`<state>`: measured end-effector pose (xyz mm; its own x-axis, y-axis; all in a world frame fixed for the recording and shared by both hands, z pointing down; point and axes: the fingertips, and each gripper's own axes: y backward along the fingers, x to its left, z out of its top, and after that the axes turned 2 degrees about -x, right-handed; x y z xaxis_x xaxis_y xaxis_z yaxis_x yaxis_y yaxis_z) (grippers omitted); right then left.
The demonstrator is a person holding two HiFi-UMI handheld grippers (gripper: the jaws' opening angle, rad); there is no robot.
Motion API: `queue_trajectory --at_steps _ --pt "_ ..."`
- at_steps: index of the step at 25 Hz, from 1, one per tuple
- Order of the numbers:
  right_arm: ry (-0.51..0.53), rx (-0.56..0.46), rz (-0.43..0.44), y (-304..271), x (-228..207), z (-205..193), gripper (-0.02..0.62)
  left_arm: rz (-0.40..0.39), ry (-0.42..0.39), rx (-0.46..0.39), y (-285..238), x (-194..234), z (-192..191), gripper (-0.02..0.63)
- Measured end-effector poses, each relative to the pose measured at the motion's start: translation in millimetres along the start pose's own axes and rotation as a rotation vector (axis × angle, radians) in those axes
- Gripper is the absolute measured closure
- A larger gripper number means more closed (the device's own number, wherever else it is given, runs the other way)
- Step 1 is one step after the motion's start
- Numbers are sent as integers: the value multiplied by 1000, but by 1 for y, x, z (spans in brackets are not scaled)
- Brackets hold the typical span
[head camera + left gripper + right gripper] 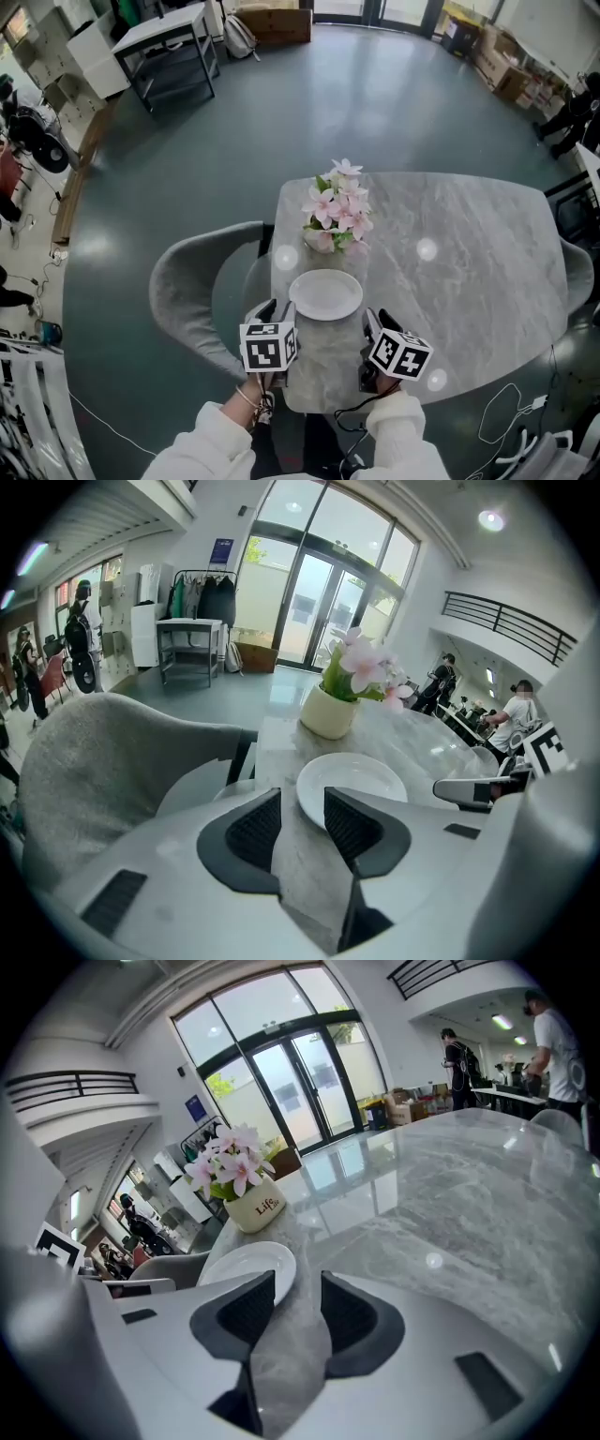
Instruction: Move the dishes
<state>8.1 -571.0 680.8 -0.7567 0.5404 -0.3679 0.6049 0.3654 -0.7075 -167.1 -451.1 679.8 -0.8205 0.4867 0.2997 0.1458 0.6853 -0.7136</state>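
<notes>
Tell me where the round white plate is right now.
In the head view, the round white plate lies on the grey marble table at its left end, just below the cream pot of pink flowers and beside the grey upholstered chair.

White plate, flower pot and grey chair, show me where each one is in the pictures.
white plate [325, 294]: head view, on the middle of its inner surface.
flower pot [328, 714]: left gripper view, on its cream front wall.
grey chair [176, 286]: head view, on the curved backrest.

White plate [361, 778] partly behind left gripper [300, 803], sleeves [211, 450] cropped
</notes>
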Motion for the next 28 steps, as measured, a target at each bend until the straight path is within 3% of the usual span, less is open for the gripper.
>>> queue_trajectory --at_steps 7,17,25,28 --pt "-16 -81 -15 51 14 2 391 -65 4 -32 54 -10 6 483" --pt "41 -178 -20 128 76 -13 417 -145 -34 -101 147 -17 8 483" --pt "63 -263 -25 171 129 -46 450 -222 -151 -201 212 -19 8 489" --pt "93 -294 -26 184 150 -58 467 -244 -179 -224 229 -19 3 526"
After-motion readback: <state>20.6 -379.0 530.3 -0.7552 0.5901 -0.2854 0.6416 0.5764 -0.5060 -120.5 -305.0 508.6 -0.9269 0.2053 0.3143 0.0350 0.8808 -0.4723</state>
